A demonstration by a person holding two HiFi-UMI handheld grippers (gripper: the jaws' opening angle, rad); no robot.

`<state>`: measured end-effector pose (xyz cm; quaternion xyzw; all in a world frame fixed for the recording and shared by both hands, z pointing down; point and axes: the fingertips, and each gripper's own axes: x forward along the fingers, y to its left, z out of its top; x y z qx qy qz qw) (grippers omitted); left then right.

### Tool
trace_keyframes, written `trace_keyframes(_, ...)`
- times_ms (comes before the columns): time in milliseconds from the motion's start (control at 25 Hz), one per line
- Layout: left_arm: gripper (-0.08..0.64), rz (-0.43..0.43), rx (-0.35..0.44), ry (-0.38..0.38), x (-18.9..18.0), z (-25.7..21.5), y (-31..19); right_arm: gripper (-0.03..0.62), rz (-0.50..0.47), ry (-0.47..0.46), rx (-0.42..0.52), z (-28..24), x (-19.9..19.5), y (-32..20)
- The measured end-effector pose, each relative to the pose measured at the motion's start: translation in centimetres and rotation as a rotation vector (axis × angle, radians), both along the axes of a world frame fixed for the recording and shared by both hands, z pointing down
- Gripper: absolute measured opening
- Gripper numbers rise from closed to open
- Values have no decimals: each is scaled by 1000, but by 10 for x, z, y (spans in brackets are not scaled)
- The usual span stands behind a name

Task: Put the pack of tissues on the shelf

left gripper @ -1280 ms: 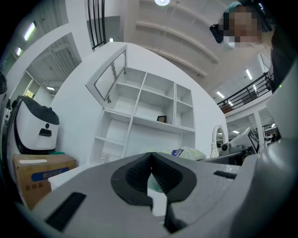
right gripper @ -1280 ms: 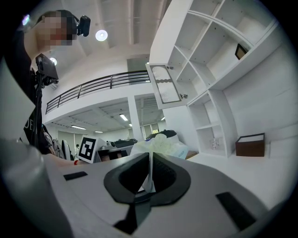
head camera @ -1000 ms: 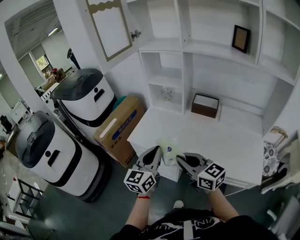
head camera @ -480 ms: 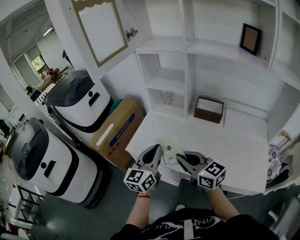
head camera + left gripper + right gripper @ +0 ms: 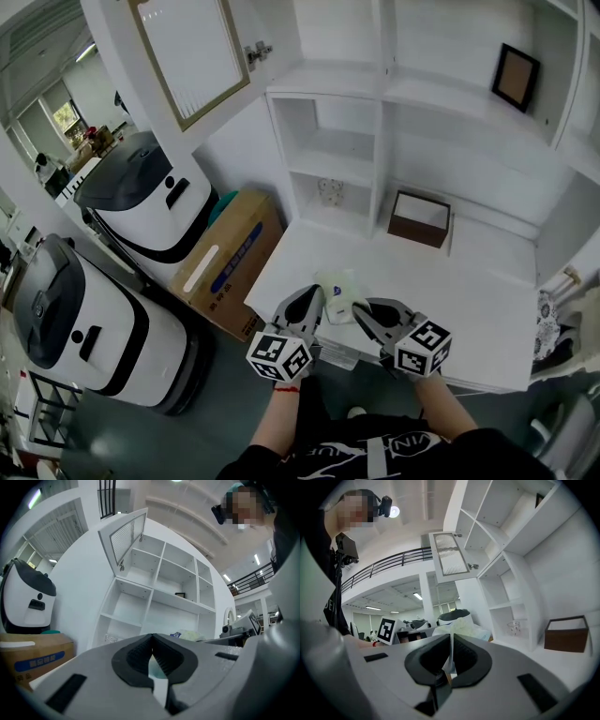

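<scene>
The pack of tissues, pale green with a blue label, lies on the white desk near its front edge. My left gripper is at the pack's left side and my right gripper at its right, both low at the desk edge. In the left gripper view the left gripper is shut with its tips touching, and the pack shows just beyond to the right. In the right gripper view the right gripper is shut too, with the pack right behind the tips. Neither holds it.
White shelves rise at the back of the desk, with a brown box, a small glass item in a low cubby and a picture frame higher up. A cabinet door hangs open. Two white robots and a cardboard box stand left.
The head view has shifted a little, so the shelves and the robots sit differently in the picture. Both grippers and the pack keep their places.
</scene>
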<state>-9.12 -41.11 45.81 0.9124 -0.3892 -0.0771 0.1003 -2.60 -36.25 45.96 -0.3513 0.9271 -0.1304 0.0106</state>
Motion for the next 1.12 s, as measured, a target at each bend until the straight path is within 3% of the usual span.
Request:
trace_keyframes(600, 6, 242, 38, 9, 37, -27, -120, 9, 244, 17, 67, -23, 19, -111)
trace_keyframes(800, 6, 263, 37, -9, 33, -29, -153, 9, 298, 39, 114, -33, 19, -140)
trace_keyframes(1120, 6, 292, 21, 23, 23, -28, -194, 9, 357, 82, 169, -49, 15, -177)
